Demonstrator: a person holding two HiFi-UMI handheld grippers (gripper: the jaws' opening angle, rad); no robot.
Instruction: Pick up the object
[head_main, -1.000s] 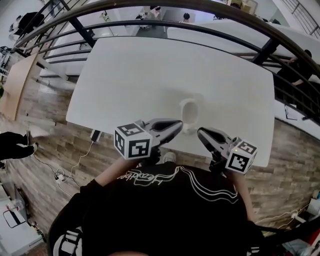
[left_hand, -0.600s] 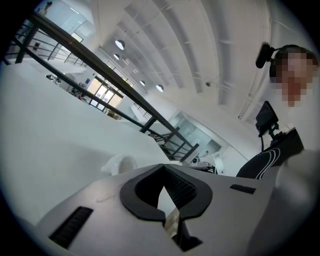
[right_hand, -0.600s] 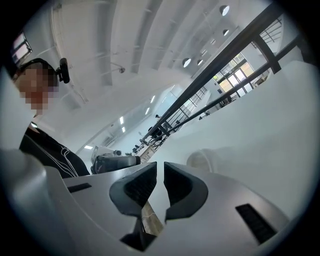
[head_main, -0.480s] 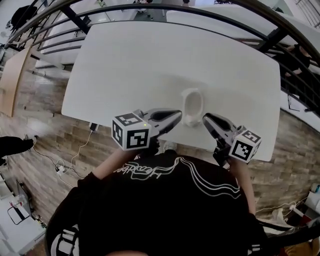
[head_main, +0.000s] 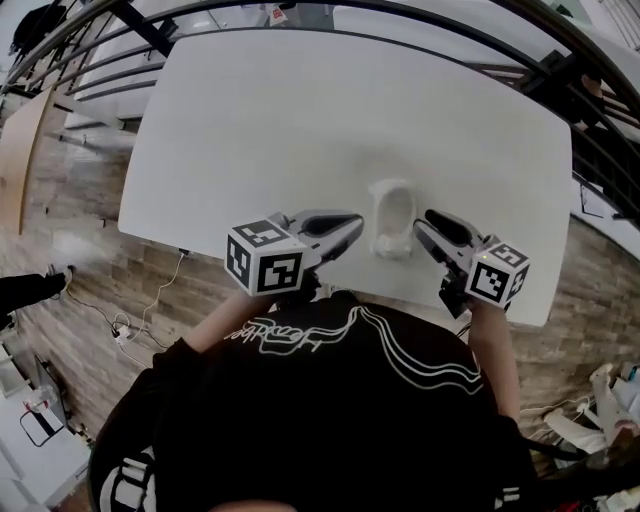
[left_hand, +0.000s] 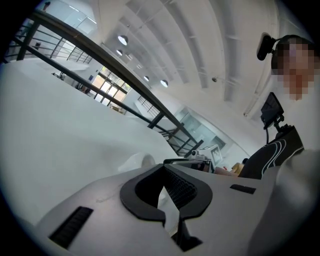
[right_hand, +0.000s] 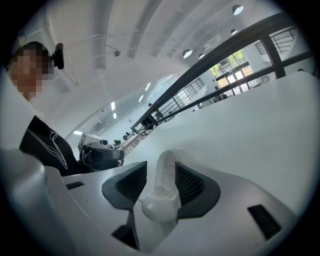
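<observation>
While closing in for the grasp: white object (head_main: 392, 215) on tabletop (head_main: 250, 120) near its front edge, between left gripper (head_main: 357, 223), fingers pressed together and empty, and right gripper (head_main: 423, 221), fingers just opened, spread, touching nothing. Next, likely: slide right fingers around object, then pinch. Only in right gripper view: object framed in the gap. Only in head view: both grippers flanking it.

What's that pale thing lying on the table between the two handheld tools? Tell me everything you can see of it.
The white dish is small, elongated and hollow with a raised rim. It looks smooth, like plastic or ceramic, and is almost the table's colour. It lies open side up close to the table's near edge. The left gripper and right gripper flank it, apparently without touching. The right gripper's jaws have just been opening; the dish shows in their gap, unclamped.
</observation>
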